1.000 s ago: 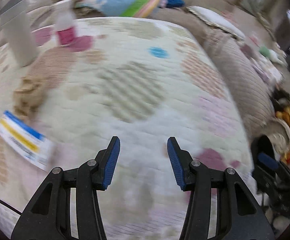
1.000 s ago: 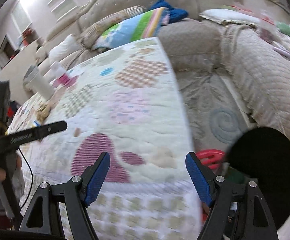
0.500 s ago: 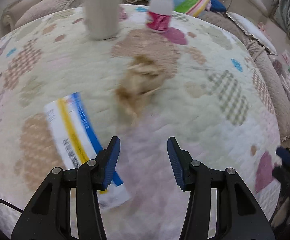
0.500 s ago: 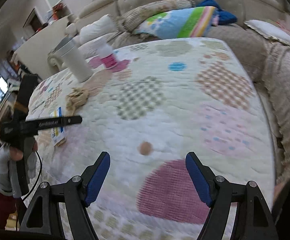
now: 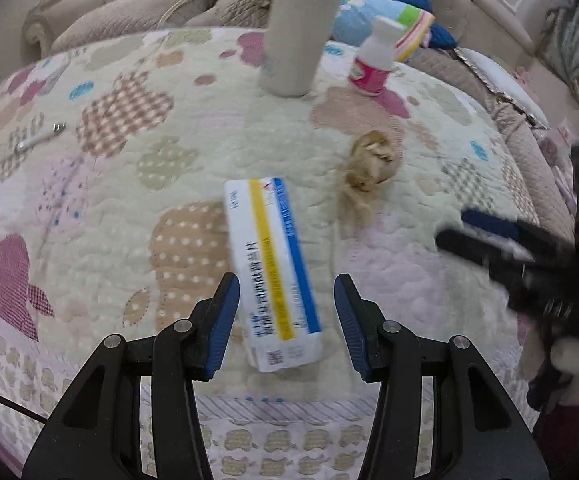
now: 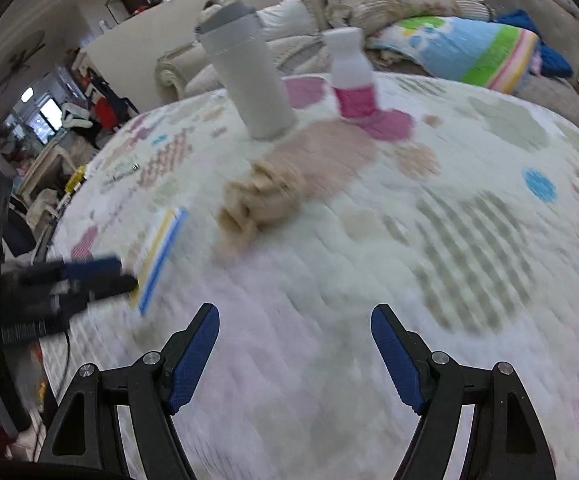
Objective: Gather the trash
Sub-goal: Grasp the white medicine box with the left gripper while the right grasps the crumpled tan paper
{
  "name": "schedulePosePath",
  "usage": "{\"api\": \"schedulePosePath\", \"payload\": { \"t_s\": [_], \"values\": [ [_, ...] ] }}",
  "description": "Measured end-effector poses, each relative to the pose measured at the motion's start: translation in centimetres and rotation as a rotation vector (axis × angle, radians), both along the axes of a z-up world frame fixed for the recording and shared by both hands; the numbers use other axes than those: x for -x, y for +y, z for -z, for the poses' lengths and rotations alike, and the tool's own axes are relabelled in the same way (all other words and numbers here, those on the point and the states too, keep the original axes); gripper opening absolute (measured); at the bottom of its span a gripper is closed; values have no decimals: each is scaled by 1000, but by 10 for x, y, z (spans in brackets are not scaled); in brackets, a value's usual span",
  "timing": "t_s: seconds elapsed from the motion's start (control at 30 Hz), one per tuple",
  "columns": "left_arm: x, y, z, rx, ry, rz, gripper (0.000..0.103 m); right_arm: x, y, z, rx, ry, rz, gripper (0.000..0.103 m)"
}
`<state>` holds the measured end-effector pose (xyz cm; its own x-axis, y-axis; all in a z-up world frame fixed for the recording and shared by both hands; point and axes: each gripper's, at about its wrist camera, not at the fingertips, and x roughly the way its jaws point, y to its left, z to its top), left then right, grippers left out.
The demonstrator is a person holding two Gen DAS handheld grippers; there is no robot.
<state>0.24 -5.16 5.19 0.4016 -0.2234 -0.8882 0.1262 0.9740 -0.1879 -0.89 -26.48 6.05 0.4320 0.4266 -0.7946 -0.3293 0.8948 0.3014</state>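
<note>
A flat white box with a yellow and a blue stripe [image 5: 275, 268] lies on the patterned quilt [image 5: 129, 184], its near end between the fingers of my left gripper [image 5: 286, 312], which stands open above it without touching. A crumpled brown paper wad [image 5: 367, 162] lies just beyond the box to the right. In the right wrist view the same wad [image 6: 263, 196] sits ahead of my right gripper [image 6: 295, 344], which is open and empty over bare quilt. The box [image 6: 159, 252] is at its left, beside the blurred left gripper [image 6: 89, 280].
A tall grey tumbler [image 5: 299, 28] and a small white bottle with a pink label [image 5: 374, 60] stand upright at the far side. A thin pen-like item [image 5: 39, 138] lies at the left. Sofa cushions and a striped pillow [image 6: 469, 52] ring the quilt.
Both grippers have swept across the quilt towards the box and the wad. The box has come between my left fingers; the wad now lies ahead of my right gripper. Neither opening has changed.
</note>
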Motion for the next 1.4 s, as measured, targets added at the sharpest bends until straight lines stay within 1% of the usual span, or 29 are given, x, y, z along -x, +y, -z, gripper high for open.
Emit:
{"api": "schedulePosePath", "payload": {
  "t_s": [0.1, 0.2, 0.3, 0.37, 0.4, 0.43, 0.47, 0.53, 0.6, 0.67, 0.8, 1.07, 1.4],
  "values": [
    [-6, 7, 11, 22, 20, -28, 48, -26, 19, -1, 0, -4, -10, 76],
    [-12, 8, 17, 19, 18, -45, 48, -49, 36, 3, 17, -6, -17, 76],
    [-20, 6, 21, 42, 20, -58, 48, -71, 48, 19, 48, 28, -15, 76],
    [-25, 2, 25, 23, 19, -62, 48, -77, 49, 27, 44, 38, -12, 72],
    [-27, 0, 28, 12, 26, -65, 48, -76, 48, 26, 47, 7, -6, 61],
    [-28, -1, 28, 3, 12, -68, 48, -72, 47, 23, 34, -12, -17, 44],
    [-27, -2, 28, -3, -1, -70, 48, -71, 45, 23, 27, -11, -24, 44],
    [-27, -2, 29, -6, -9, -77, 47, -63, 40, 19, 44, -29, -33, 42],
    [-24, -3, 28, 13, -3, -85, 44, -53, 33, 15, 53, -51, -35, 41],
    [-18, -7, 23, 27, -12, -77, 43, -42, 22, 9, 36, -65, -31, 41],
    [-5, -24, 13, 22, -34, -48, 43, -15, -1, -2, 10, -77, -15, 41],
    [21, -78, -3, 28, -65, 35, 43, 50, -45, -17, 26, -110, 22, 41],
    [53, -155, -20, 11, -116, 172, 43, 104, -112, -26, 14, -117, 150, 41]
  ]
}}
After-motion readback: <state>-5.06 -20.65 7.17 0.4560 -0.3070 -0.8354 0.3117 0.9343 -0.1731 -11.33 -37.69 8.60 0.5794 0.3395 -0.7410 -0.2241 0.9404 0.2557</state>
